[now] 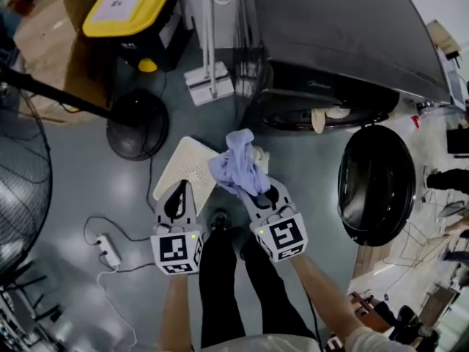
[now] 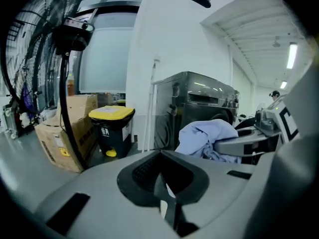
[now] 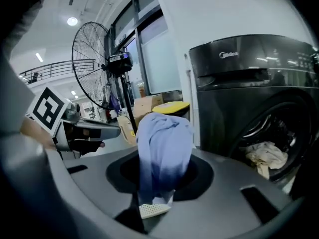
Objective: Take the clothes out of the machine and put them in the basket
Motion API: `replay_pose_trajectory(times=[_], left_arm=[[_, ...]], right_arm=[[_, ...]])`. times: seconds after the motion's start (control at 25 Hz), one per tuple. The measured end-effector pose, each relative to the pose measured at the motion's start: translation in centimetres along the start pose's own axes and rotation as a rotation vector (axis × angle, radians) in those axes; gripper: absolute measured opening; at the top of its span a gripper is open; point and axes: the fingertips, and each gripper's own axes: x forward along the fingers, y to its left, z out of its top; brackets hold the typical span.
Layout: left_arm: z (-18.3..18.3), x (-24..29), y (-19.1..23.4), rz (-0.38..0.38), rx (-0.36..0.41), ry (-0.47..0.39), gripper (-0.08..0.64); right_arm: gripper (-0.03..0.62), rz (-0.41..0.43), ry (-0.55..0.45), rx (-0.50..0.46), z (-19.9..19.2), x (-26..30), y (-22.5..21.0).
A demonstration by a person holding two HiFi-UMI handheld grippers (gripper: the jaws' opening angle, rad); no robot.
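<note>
The left gripper (image 1: 177, 191), a grey plastic shell with black rubbery jaws, had its jaws pressed together with nothing between them, and hung over the near edge of the white, finely perforated plastic basket (image 1: 185, 160) on the smooth grey floor. Just to its right, the right gripper (image 1: 255, 189) was pinching a light blue, soft, crumpled cloth garment (image 1: 236, 163) by a bunched fold. The rest of the garment stood up in a loose heap above the jaws and lay partly over the basket's right corner.

The garment looked light and limp. It would likely sag and trail wherever it was not held, so a thick gathered fold near its middle seemed the safest place to take it. A thin edge might slip out of the pads.

Further right stood the dark, glossy, boxy front-loading washing machine (image 1: 330, 35). A cream, wrinkled cloth (image 1: 327, 116) showed at the mouth of its drum. It looked equally soft and could probably be pinched where it bulged at the rim. The round, dark glass door (image 1: 375, 185) stood swung open at the far right.
</note>
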Motion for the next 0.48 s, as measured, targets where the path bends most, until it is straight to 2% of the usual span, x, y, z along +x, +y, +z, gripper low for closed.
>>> replay_pose_trajectory(times=[0.28, 0.48], left_arm=[[-3.1, -3.1, 6.5, 0.114, -0.037, 0.025, 0.018], [-4.3, -4.1, 8.4, 0.152, -0.064, 0.033, 0.018]], right_arm=[[0.133, 0.147, 0.040, -0.032, -0.9, 5.0, 7.1], [0.133, 0.206, 0.056, -0.017, -1.6, 8.0, 10.1]])
